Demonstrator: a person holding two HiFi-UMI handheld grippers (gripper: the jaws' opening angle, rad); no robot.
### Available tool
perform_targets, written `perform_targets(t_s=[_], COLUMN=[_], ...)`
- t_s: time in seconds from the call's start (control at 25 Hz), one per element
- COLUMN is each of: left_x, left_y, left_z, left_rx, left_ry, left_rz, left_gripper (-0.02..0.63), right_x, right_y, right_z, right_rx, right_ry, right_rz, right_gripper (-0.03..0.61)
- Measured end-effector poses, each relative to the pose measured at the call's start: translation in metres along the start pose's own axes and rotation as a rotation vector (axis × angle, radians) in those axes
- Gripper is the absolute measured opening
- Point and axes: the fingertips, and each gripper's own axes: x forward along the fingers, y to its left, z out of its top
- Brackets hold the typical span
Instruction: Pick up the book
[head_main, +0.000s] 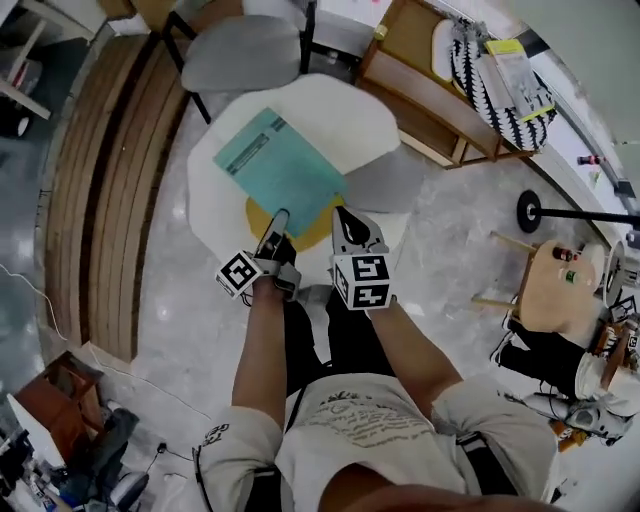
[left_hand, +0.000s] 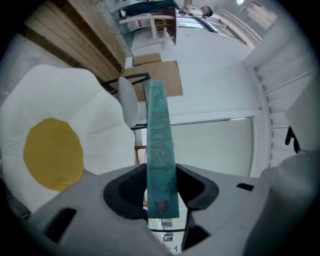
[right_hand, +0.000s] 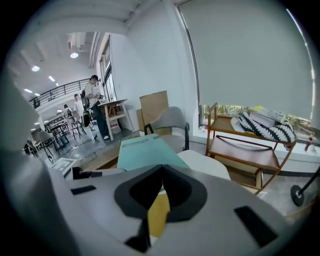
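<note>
Book over the floor cushion, furniture ringed around it.

The book (head_main: 278, 158) hangs above the cushion (head_main: 350, 115), its near edge in the left gripper (head_main: 279, 220); the right gripper (head_main: 343, 215) sits just right of that, at the book's near corner. Beyond the cushion, on the far side, stands a chair (head_main: 240, 50). Far right is an open shelf cart (head_main: 415, 112) with a pillow (head_main: 480, 70) on top. A slatted platform (head_main: 110, 190) runs along the left, and a small round table (head_main: 550, 290) stands well off to the right.
</note>
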Motion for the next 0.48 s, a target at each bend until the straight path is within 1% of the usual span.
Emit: perform_targets(t_s=[0.08,0.16,0.2,0.28,0.32,0.36,0.48], left_x=[-0.003,-0.011,-0.019,-0.034,-0.040,-0.045,-0.055], left_y=[-0.040,-0.082,-0.099,-0.128,-0.142,-0.154,-0.191], left_z=[0.017,0.030,0.033,0.038,0.041,0.044,0.062], left_rx=[0.036,0.053,0.068,0.132,0.181,0.248,0.498], left_ry=[-0.028,-0.061,-0.075,-0.096,-0.102,-0.106,-0.110], left_rz=[-0.058,-0.120,-0.130,-0.128,-0.121,-0.095,-0.008], left_gripper=[0.181,0.181,0.181,0.181,0.181,0.181,0.181], right_x=[-0.007,-0.020,-0.030,-0.049,-0.059,-0.067,-0.082], right_y=[0.006,0.013,0.016,0.020,0.021,0.021,0.029], right_z=[0.031,0.059,0.072,0.095,0.107,0.119,0.158], right_rx=[-0.002,0.006,0.014,0.026,0.028,0.028,0.010], right_ry=[-0.045,-0.074,-0.087,-0.122,-0.142,-0.164,-0.234], right_rz=[0.013,0.028,0.036,0.048,0.051,0.056,0.077], right_gripper=[0.028,0.028,0.028,0.028,0.028,0.028,0.028])
